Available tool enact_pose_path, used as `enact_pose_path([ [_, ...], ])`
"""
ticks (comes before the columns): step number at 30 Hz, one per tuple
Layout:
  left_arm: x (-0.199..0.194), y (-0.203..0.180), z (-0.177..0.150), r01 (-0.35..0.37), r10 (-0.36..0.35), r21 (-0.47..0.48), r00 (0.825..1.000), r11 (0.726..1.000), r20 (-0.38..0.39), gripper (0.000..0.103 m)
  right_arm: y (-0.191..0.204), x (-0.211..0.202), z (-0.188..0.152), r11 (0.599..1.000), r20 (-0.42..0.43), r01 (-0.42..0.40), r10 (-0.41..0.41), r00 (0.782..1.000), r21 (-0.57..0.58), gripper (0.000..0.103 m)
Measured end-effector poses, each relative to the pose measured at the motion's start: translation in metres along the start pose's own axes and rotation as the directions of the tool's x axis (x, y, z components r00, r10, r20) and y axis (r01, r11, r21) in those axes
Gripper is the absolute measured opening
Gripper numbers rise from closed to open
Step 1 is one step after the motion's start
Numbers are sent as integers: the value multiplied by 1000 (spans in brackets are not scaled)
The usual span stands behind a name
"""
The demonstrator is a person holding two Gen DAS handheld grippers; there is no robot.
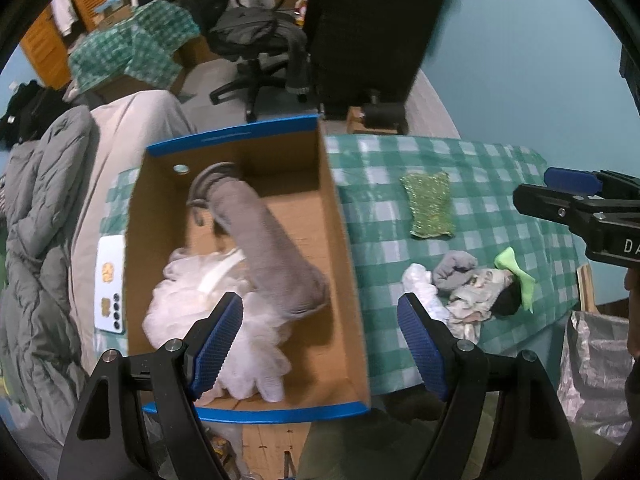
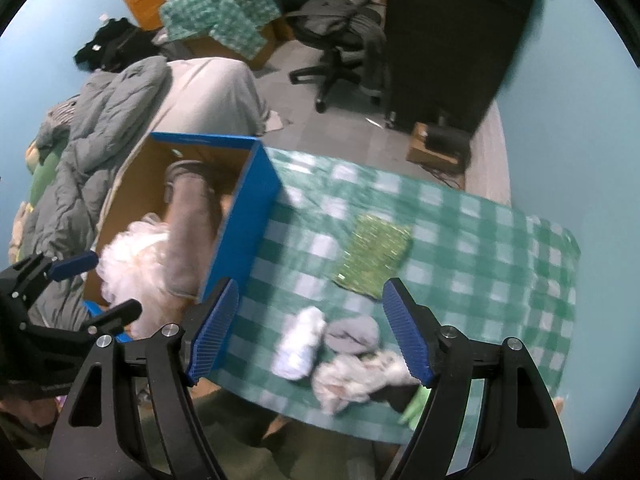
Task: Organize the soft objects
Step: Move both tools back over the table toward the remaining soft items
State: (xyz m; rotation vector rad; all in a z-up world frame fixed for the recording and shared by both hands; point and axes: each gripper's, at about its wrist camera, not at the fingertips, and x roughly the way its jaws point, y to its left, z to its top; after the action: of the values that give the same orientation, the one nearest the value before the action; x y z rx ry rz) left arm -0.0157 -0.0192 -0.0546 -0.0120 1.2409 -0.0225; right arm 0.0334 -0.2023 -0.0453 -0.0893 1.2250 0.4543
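A blue-edged cardboard box (image 1: pixel 338 216) stands on the green checked cloth (image 1: pixel 492 200). Inside lie a grey sock (image 1: pixel 272 248) and a white mesh puff (image 1: pixel 192 304). My left gripper (image 1: pixel 320 336) is open and empty above the box's near end. On the cloth lie a green glitter sponge (image 1: pixel 430 204) and a heap of a grey sock (image 1: pixel 454 270), white cloth (image 1: pixel 420 284) and a lime-green piece (image 1: pixel 516 270). My right gripper (image 2: pixel 310 332) is open and empty over that heap: white cloth (image 2: pixel 300 344), grey sock (image 2: pixel 354 332). The sponge (image 2: pixel 374 258) lies beyond.
A white phone (image 1: pixel 110 284) lies left of the box beside a grey quilt (image 1: pixel 44 216). A silver-lined bin (image 1: pixel 596 368) stands at the right below the table's edge. An office chair (image 1: pixel 260 48) and a dark cabinet (image 1: pixel 368 28) stand behind.
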Motion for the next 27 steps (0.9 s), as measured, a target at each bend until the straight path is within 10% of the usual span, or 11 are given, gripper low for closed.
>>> enact_pose_path([
  [27, 52, -91, 9, 56, -45, 91, 992, 994, -121, 81, -127, 14, -80, 980, -130, 79, -56, 990, 185, 75],
])
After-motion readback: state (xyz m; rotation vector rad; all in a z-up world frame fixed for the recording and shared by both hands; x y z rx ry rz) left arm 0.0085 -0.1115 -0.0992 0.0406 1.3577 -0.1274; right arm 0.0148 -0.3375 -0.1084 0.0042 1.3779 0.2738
